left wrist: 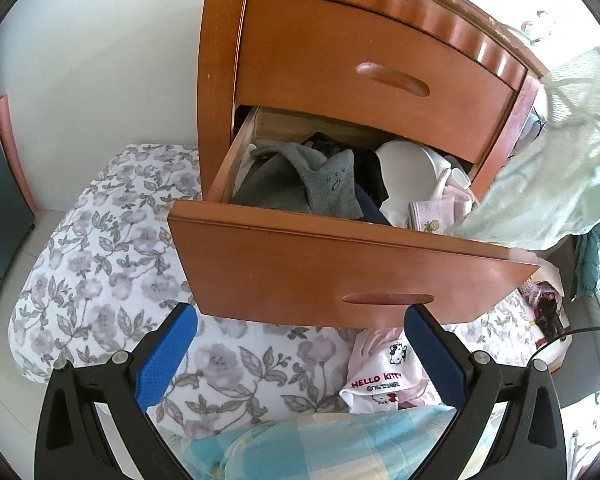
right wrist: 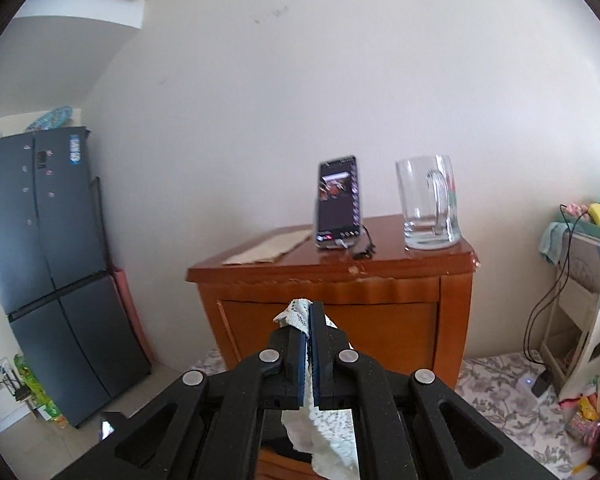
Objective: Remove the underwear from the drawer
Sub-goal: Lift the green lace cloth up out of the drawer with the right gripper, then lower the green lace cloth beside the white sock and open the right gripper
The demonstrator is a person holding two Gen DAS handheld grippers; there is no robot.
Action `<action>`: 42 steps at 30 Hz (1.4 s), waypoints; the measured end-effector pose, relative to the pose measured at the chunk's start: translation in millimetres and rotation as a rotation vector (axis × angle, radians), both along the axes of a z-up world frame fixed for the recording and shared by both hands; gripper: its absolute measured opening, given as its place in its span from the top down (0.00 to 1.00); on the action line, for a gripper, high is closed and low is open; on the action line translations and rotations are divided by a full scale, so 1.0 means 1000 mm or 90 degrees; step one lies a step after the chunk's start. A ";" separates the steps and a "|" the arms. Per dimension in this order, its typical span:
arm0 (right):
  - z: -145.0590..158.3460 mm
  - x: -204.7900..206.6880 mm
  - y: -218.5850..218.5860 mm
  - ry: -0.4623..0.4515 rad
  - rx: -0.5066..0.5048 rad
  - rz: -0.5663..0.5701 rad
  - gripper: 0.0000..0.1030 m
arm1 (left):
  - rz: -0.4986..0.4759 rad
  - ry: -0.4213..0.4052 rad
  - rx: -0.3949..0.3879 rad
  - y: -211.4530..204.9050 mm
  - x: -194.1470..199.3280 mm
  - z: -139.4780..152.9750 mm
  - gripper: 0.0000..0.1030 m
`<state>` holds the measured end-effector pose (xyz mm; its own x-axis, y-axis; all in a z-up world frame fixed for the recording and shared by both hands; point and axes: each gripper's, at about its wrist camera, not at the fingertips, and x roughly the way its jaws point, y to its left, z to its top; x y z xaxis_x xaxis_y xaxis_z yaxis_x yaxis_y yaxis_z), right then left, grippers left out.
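Note:
The wooden nightstand's lower drawer [left wrist: 356, 268] stands pulled out, stuffed with clothes: grey socks [left wrist: 324, 184], dark garments and white pieces. My left gripper [left wrist: 300, 320] is open just below the drawer front, its blue pads [left wrist: 164, 356] wide apart with nothing between them. The pale green lace underwear [left wrist: 548, 168] hangs in the air at the drawer's right, lifted above it. In the right wrist view my right gripper [right wrist: 309, 312] is shut on that underwear [right wrist: 324, 436]; lace sticks out at the tips and the cloth trails down below. It faces the nightstand [right wrist: 332, 312] from a distance.
A floral bedspread [left wrist: 100, 264] lies under the drawer with a Hello Kitty cloth [left wrist: 380, 376] on it. On the nightstand top stand a phone [right wrist: 338, 202] and a glass mug [right wrist: 428, 204]. A dark fridge [right wrist: 48, 264] stands left, a white shelf unit [right wrist: 588, 292] right.

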<state>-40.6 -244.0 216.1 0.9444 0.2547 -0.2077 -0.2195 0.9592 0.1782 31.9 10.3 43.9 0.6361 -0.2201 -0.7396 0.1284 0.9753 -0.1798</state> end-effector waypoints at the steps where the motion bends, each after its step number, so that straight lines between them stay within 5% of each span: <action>1: 0.002 -0.006 0.000 -0.003 0.001 0.004 0.98 | 0.000 -0.001 0.000 0.000 -0.001 0.001 0.00; 14: -0.006 -0.053 0.011 0.011 -0.002 0.037 0.95 | -0.001 -0.008 0.003 -0.002 -0.011 0.008 0.00; 31: 0.031 -0.099 0.029 -0.112 -0.015 0.071 0.95 | 0.001 -0.011 0.003 0.000 -0.014 0.011 0.00; 37: 0.017 -0.086 0.034 -0.061 -0.037 0.070 0.95 | 0.001 -0.008 0.004 0.001 -0.013 0.010 0.00; 42: -0.018 -0.057 0.038 0.050 -0.046 0.079 0.95 | 0.002 -0.004 0.005 0.001 -0.011 0.008 0.00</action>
<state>-97.4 -206.2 198.5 0.8870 0.3500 -0.3011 -0.3253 0.9366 0.1304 20.6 11.5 51.9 0.6421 -0.2119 -0.7368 0.1259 0.9771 -0.1713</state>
